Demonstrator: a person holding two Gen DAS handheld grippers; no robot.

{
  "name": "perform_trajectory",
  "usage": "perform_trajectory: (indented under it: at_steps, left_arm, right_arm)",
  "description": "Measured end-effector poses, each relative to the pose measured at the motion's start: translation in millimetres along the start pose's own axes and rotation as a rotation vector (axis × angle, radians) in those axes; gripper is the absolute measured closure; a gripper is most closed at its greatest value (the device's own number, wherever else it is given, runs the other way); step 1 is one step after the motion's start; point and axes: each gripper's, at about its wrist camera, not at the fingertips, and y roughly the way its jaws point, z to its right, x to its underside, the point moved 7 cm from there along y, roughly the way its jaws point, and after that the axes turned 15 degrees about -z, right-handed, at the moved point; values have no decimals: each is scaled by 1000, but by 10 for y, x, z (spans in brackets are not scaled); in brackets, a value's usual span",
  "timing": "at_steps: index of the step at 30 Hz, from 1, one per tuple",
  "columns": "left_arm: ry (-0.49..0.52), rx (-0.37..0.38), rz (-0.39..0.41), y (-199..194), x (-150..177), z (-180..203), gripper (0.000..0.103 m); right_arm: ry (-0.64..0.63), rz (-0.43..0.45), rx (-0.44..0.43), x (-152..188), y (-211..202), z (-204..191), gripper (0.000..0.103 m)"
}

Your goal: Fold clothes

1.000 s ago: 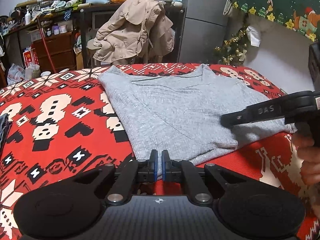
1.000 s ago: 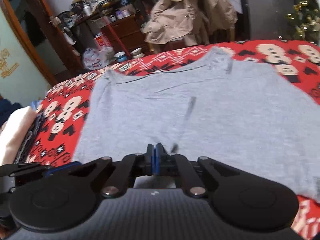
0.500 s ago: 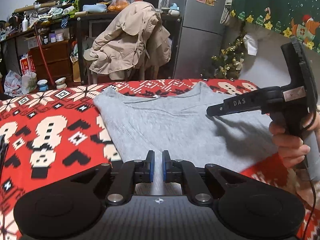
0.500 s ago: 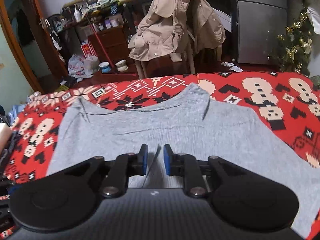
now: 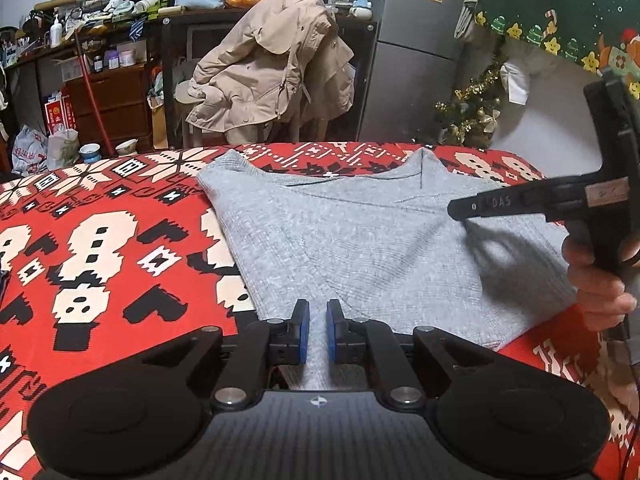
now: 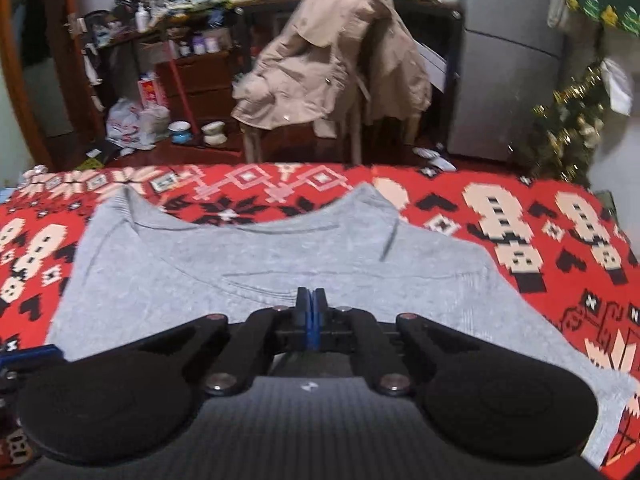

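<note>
A grey knit top (image 5: 360, 240) lies flat on a red blanket with snowman patterns (image 5: 100, 240), its neckline toward the far edge. My left gripper (image 5: 317, 322) hovers over the top's near hem. Its blue pads stand a narrow gap apart and are opening slightly, with nothing pinched between them. In the right wrist view, my right gripper (image 6: 310, 306) is shut with nothing in it, above the near middle of the top (image 6: 240, 272). Seen from the left wrist, the right gripper (image 5: 460, 211) hangs over the top's right side, with a hand (image 5: 596, 280) on its handle.
Beyond the blanket's far edge stands a chair draped with a beige coat (image 5: 264, 76). A grey fridge (image 5: 404, 76) and a small tinsel tree (image 5: 472, 116) are at the back right, cluttered shelves (image 5: 100, 40) at the back left. A dark garment (image 5: 2, 280) lies at the left edge.
The right gripper rose off the top's right side and swung toward its middle; its jaws parted briefly and have shut again. The left gripper's gap widened a little.
</note>
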Motion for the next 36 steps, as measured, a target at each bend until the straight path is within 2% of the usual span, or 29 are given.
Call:
perform_trajectory:
  at_steps: [4, 6, 9, 15, 17, 22, 28, 32, 36]
  left_arm:
    - [-42, 44, -5, -47, -57, -51, 93]
    - [-78, 71, 20, -111, -149, -130, 94]
    - [-111, 71, 58, -137, -378, -305, 95]
    - [-217, 103, 32, 191, -798, -698, 98]
    - [-225, 92, 22, 290, -882, -749, 98]
    - [-227, 41, -12, 514, -923, -858, 99]
    - [-228, 27, -7, 536, -1019, -981, 99]
    - [-248, 56, 19, 402, -994, -1018, 99]
    - [-220, 148, 29, 231, -859, -879, 99]
  right_arm:
    - [-24, -13, 21, 15, 53, -40, 102]
    - [-12, -17, 7, 17, 44, -12, 101]
    - [15, -21, -17, 11, 32, 62, 101]
    - [29, -25, -19, -10, 59, 119, 101]
    - [34, -23, -26, -12, 53, 122, 101]
    - [45, -18, -48, -19, 18, 142, 101]
    - [27, 15, -95, -155, -170, 59, 100]
    - [7, 18, -191, -300, -254, -126, 98]
    - [-69, -9, -248, -369, -157, -469, 98]
